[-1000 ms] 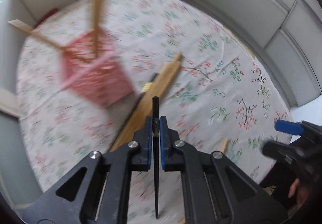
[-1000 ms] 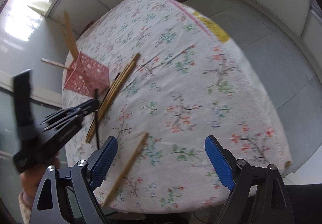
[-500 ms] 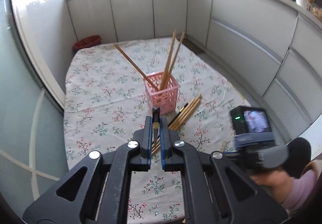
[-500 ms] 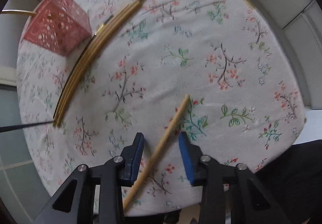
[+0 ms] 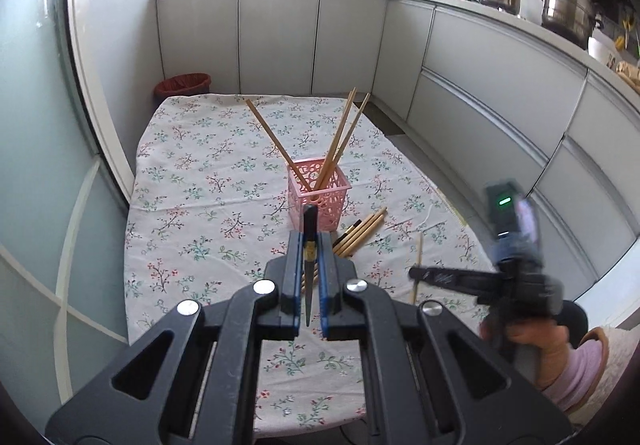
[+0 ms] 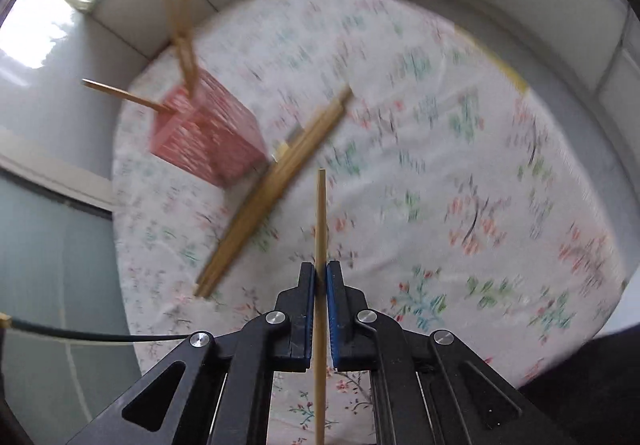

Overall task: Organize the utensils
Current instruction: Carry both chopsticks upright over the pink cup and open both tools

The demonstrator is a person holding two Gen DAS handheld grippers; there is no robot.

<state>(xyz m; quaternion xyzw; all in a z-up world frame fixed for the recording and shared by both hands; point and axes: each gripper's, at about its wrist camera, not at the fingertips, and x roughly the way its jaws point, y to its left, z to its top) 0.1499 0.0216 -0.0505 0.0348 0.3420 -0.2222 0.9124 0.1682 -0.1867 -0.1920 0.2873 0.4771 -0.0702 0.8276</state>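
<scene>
Through the left wrist view, left gripper [image 5: 309, 261] clamps a black chopstick [image 5: 308, 245] just short of the pink basket [image 5: 319, 193] on the table [image 5: 192, 181]. Right wrist view: right gripper [image 6: 320, 285], jaws just closed, pinches a wooden chopstick [image 6: 320, 221] above the table, loose chopsticks [image 6: 276, 181] beside the basket.

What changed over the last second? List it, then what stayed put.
The right claw closed on the loose wooden chopstick and lifted it off the tablecloth. The left claw rose. Unchanged: its grip on the black chopstick; pink basket with three chopsticks; bundle beside it.
</scene>
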